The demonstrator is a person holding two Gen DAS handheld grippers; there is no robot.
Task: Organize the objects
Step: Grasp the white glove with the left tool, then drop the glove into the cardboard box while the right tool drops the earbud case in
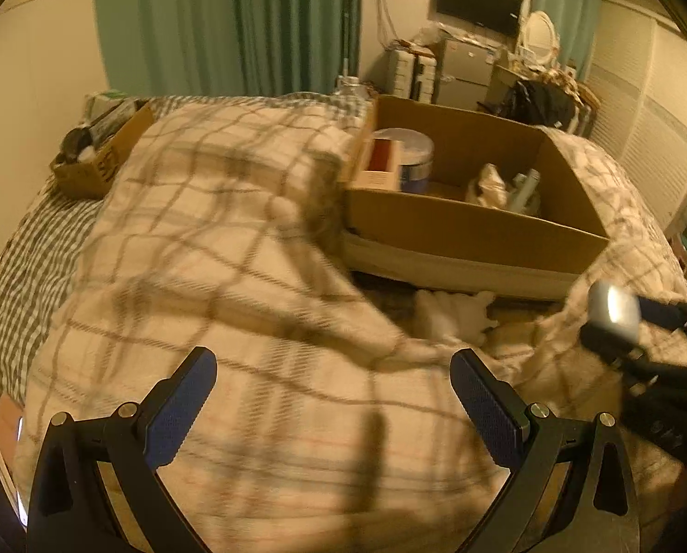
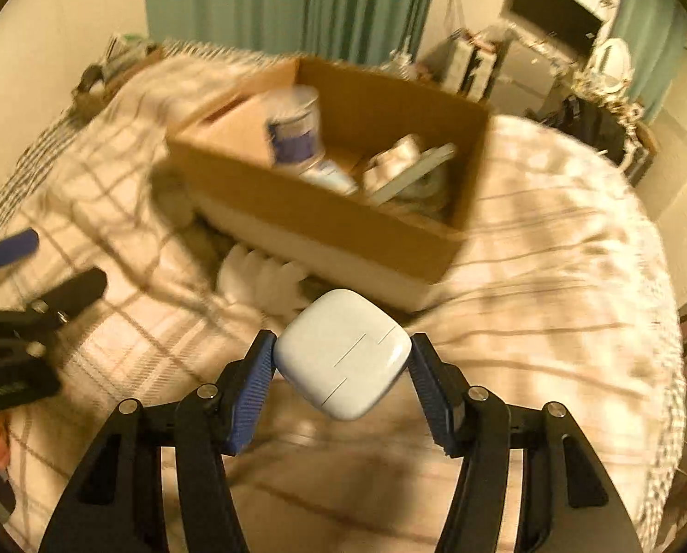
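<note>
Dim amber light; motion blur; fisheye-warped edges

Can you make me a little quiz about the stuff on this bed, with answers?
1. True or false: the right gripper holds a white case.
2. Which is inside the big cardboard box? A) a round tin B) a shoe C) a banana
3. What do the left gripper's jaws hold?

Key
1. True; both pads press on the case's sides.
2. A.
3. Nothing; they stand open above the checked blanket.
</note>
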